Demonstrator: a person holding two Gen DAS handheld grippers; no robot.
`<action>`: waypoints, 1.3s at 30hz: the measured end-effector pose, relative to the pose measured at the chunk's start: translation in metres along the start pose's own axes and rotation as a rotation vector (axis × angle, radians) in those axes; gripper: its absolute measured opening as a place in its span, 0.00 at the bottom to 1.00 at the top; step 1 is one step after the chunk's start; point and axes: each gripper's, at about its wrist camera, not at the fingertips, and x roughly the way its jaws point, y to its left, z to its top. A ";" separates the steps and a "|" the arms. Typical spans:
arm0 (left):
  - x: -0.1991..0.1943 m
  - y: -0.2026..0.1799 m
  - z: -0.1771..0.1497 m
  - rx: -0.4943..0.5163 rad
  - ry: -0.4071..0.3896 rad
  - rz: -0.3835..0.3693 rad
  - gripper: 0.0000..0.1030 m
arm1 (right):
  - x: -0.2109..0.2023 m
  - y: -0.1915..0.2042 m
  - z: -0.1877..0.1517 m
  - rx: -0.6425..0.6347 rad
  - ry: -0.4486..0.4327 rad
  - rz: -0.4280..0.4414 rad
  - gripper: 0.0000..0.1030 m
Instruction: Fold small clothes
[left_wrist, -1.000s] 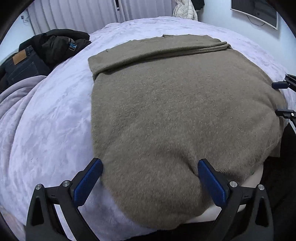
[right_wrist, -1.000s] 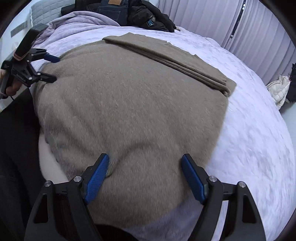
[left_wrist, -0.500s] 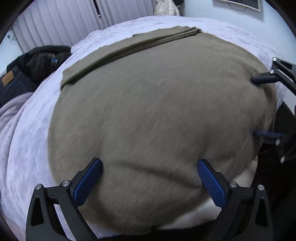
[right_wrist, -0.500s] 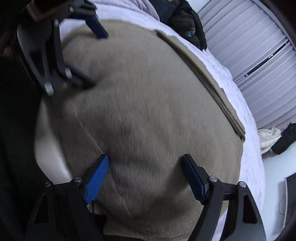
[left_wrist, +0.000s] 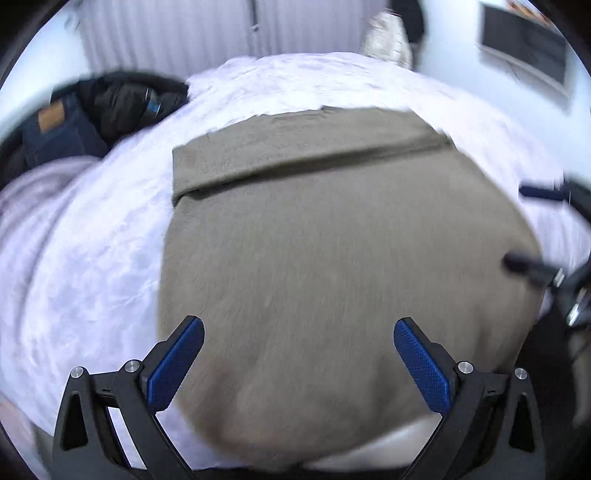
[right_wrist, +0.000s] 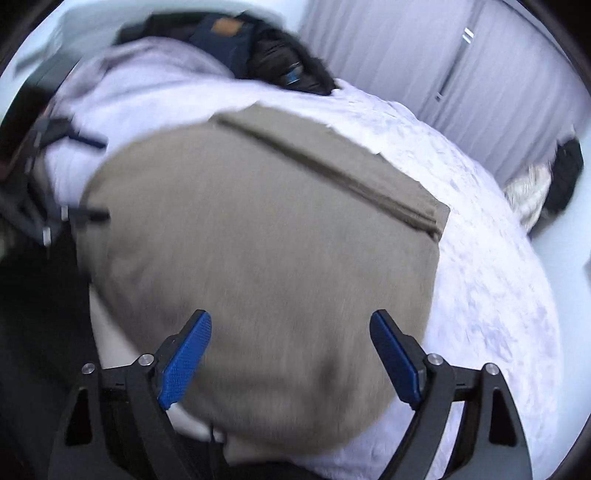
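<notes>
Because the olive-brown knit garment lies spread over the near edge of the pale lilac bed cover, with its lower hem drooping past the mattress edge toward the person, the likeliest trouble is that the cloth slides off the bed if either hand tugs it nearward; the fuzzy fabric probably grips itself, so a careless pinch could also take only the top layer and leave the fold lopsided; the strip already turned over along the far edge could come undone if the body is dragged; both views are smeared, so a grasp judged from them could miss the hem. The left gripper stands wide apart above the garment's near part, its blue pads clear of the cloth and holding nothing; the right gripper is opening, its jaws already spread wide, and the garment shows beneath the gap but nothing is pinched. A heap of dark clothes sits well apart at the bed's far corner.
</notes>
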 end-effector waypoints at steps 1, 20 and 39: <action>0.010 0.003 0.012 -0.059 0.014 -0.003 1.00 | 0.011 -0.007 0.014 0.063 0.009 -0.007 0.98; 0.031 -0.006 -0.067 -0.013 0.011 0.096 1.00 | 0.060 0.023 -0.050 -0.120 0.104 -0.047 0.99; 0.027 -0.063 -0.096 0.451 -0.003 0.181 1.00 | 0.067 0.111 -0.095 -0.805 0.034 -0.335 0.99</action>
